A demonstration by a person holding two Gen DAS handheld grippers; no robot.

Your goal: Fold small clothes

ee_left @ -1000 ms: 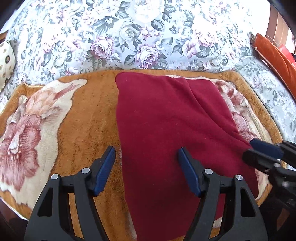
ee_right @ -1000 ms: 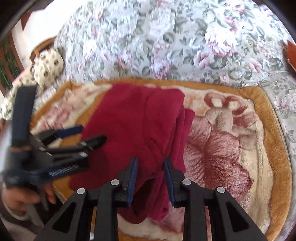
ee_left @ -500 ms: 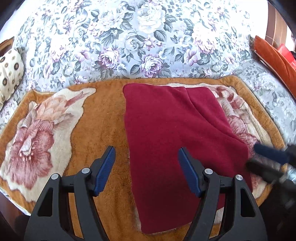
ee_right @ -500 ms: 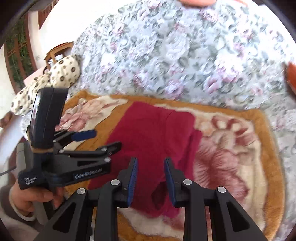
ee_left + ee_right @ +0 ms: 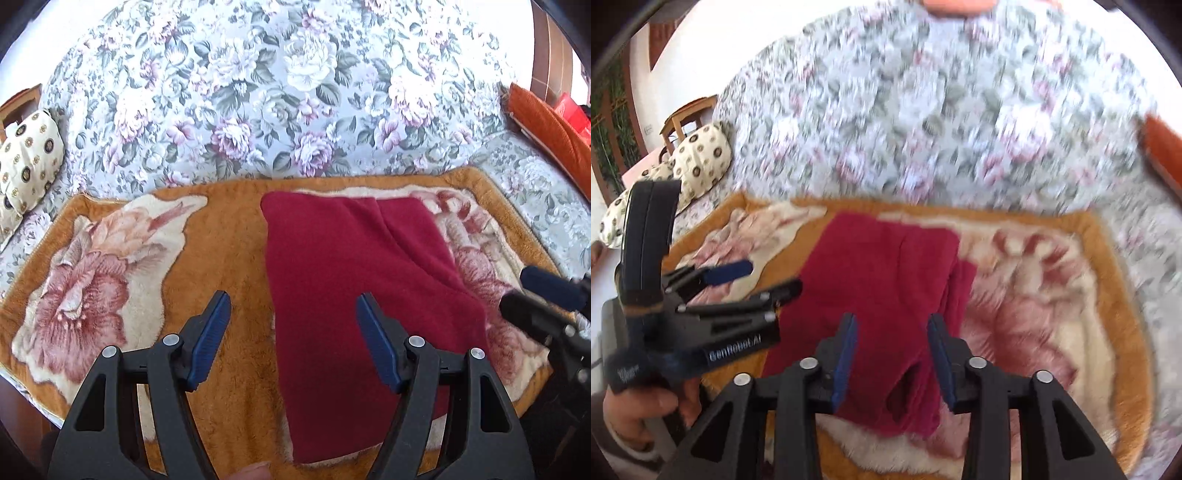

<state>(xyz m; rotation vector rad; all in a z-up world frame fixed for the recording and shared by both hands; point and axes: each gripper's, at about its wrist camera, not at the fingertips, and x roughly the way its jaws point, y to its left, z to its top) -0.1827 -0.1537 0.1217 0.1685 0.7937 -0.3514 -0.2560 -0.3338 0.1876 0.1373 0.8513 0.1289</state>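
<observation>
Both tongs are apart and hold nothing. The left gripper (image 5: 293,332) hangs above the near half of the blanket (image 5: 229,258), its jaws spread wide over the left long edge of the red garment (image 5: 354,288). The right gripper (image 5: 892,356) also stands open, above the garment's near end, where the cloth bunches and a dark opening shows between layers; that view is smeared by motion.

The garment looks like thick, fleecy knit: soft, limp, light and not slippery against the plush pile beneath it. It should drape and sag when lifted by one point, so a hold at two corners of the same short edge seems wisest, pinching through all layers so that none slides away. The near corners, closest to each set of tongs, look the easiest to take.

It is deep red, already doubled lengthwise into a long strip, with an overlapping panel edge running down its right part. It lies right of the blanket's centre, reaching from near the far edge towards the near edge, flat except at the rumpled near end.
</observation>
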